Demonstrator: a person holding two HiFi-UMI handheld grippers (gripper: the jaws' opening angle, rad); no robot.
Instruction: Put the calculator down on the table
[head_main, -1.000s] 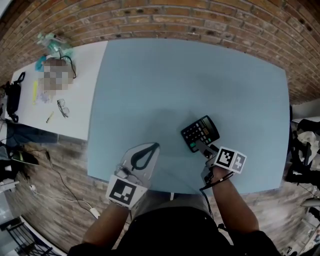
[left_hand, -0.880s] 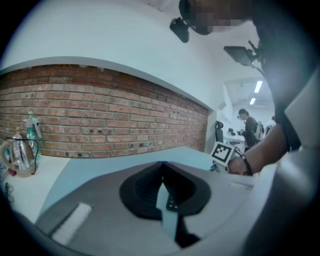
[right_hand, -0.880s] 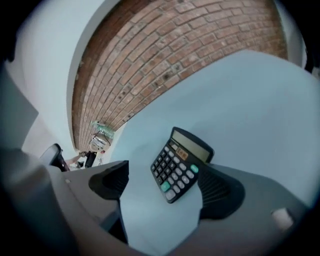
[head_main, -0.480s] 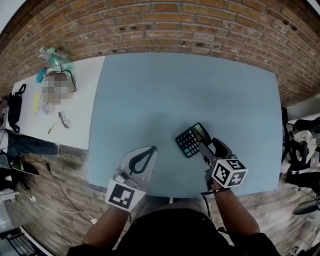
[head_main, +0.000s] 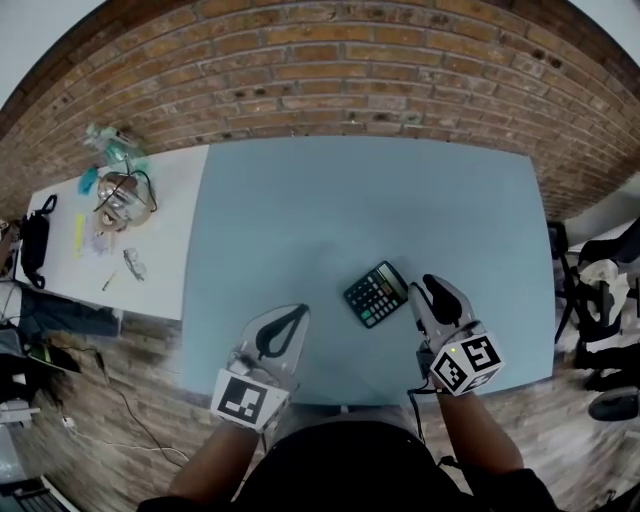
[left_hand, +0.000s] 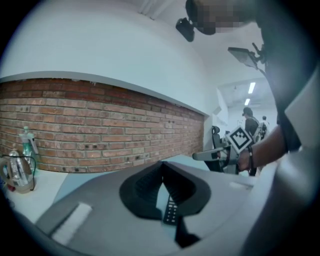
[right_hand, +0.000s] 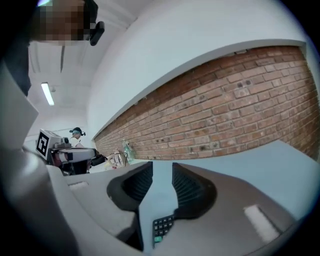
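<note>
Calculator (head_main: 377, 294) is laid flat on counter (head_main: 330, 200); placement judged done; right tool (head_main: 432, 288) empty, jaws closing; left tool (head_main: 296, 313) pressed together; only withdrawal is required.

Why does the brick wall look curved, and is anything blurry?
Head view: a wide-angle lens bows the wall and table edges; the calculator is sharp. Left gripper view and right gripper view: same bowing, black corners, softer focus.

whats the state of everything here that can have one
calculator: flat on the blue table, keys up, not held
left gripper: shut, empty
right gripper: closing, nothing between the fingers
</note>
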